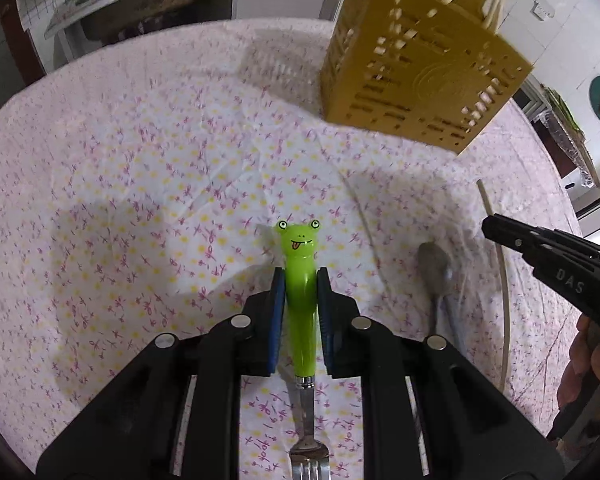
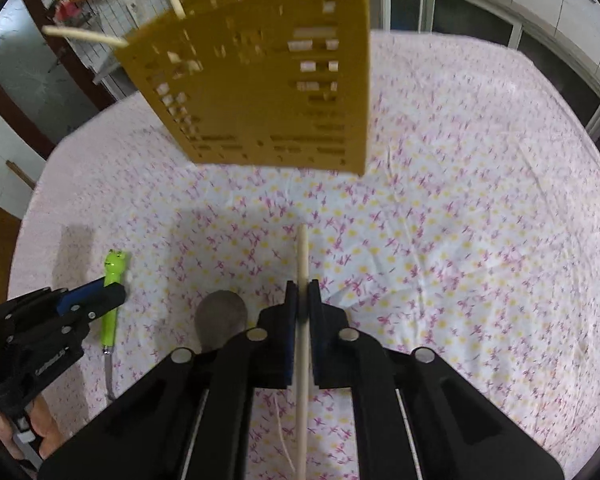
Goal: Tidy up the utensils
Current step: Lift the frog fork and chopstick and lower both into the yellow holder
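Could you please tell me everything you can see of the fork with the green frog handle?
The fork has a glossy bright green handle, plastic by its look, ending in a cartoon frog head with bulging eyes and a tongue sticking out. A shiny metal collar joins it to a steel neck and tines, which point back toward the left wrist camera. The left claw is shut on the handle, a blue pad pressing each side just below the frog head. It hangs over the flowered tablecloth; whether it touches the cloth cannot be told.

fork handle (image 1: 300, 280): green frog | holder (image 1: 420, 76): mustard yellow | tablecloth (image 1: 140, 160): white, pink-yellow floral
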A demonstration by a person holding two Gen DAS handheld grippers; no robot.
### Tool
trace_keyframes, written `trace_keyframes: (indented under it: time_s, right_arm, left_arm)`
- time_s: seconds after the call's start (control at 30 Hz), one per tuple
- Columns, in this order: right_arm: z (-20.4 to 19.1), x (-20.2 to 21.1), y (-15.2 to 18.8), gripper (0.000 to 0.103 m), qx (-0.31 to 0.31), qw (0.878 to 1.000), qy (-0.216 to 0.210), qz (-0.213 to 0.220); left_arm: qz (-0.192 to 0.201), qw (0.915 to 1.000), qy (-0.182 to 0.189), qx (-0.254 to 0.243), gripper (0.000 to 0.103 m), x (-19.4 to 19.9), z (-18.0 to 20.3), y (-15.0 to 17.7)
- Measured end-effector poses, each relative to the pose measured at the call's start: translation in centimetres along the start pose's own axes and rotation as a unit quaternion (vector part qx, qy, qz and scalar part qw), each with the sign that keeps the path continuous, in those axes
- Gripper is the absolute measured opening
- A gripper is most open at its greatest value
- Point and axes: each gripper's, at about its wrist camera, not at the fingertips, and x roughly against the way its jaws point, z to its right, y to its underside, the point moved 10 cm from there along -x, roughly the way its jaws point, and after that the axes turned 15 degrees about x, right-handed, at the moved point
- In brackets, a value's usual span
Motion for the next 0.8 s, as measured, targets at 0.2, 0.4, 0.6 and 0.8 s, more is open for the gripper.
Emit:
trace_keyframes:
  time_s: [0.2,0.4,0.6,0.8]
  right_arm:
    - [1.1,4.7,-2.4,0.006,0.006,0.996,0.013,0.093]
    - [2.2,8.9,-6.0,0.006,0.005,0.981,0.032,0.189]
    - [3.1,12.8,-9.1,0.006,0.010,0.958,0.033,0.286]
    - [3.9,16.0,-12.4,0.006,0.016,0.926,0.058,0.372]
  left_arm:
    - [0.065,0.9972,0.037,-0.009,0.015,3.8,2.4,-1.8]
    - [0.131,0.9893,0.064,-0.012,0.015,7.6,5.5,-3.9]
    - [0.196,0.9769,0.081,-0.027,0.015,11.6,8.2,-6.2]
    - [0.228,0.9685,0.096,-0.029,0.015,14.7,10.1,-8.9]
